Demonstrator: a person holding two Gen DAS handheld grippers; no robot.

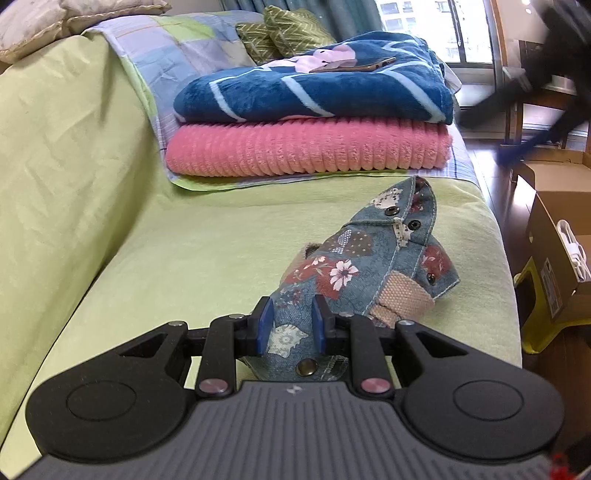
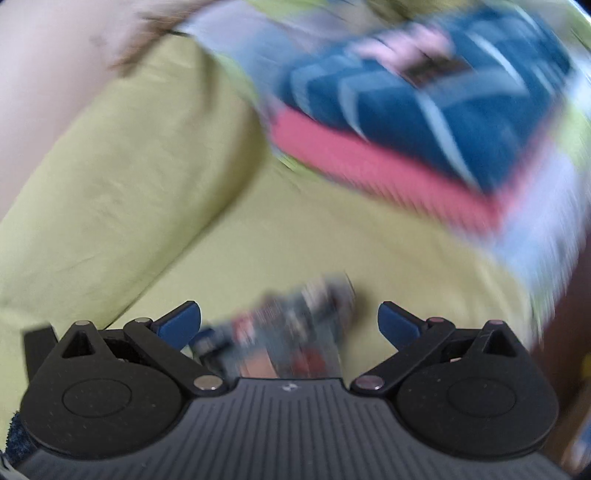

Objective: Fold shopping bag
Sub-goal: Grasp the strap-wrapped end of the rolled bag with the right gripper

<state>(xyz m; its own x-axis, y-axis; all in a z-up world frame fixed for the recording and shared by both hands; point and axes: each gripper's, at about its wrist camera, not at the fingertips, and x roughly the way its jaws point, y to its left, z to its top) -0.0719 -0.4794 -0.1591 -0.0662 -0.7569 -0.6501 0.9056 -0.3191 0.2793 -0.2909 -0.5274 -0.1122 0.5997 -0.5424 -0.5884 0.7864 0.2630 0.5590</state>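
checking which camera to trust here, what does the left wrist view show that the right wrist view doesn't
Only the left wrist view: the left gripper shut on the folded shopping bag, sharp snaps, a phone on the blue blanket, green pillows, cardboard boxes on the floor.
Only the right wrist view: the right gripper with jaws wide open, nothing between them.
Both: green sofa cover, blue blanket over pink blanket, the bag, blurred in the right view.

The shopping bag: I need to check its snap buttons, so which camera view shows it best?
The left wrist view. There the shopping bag is sharp, snaps visible, with the left gripper shut on its near end. The right wrist view shows only a motion-blurred patch of it between the open right gripper's fingers.
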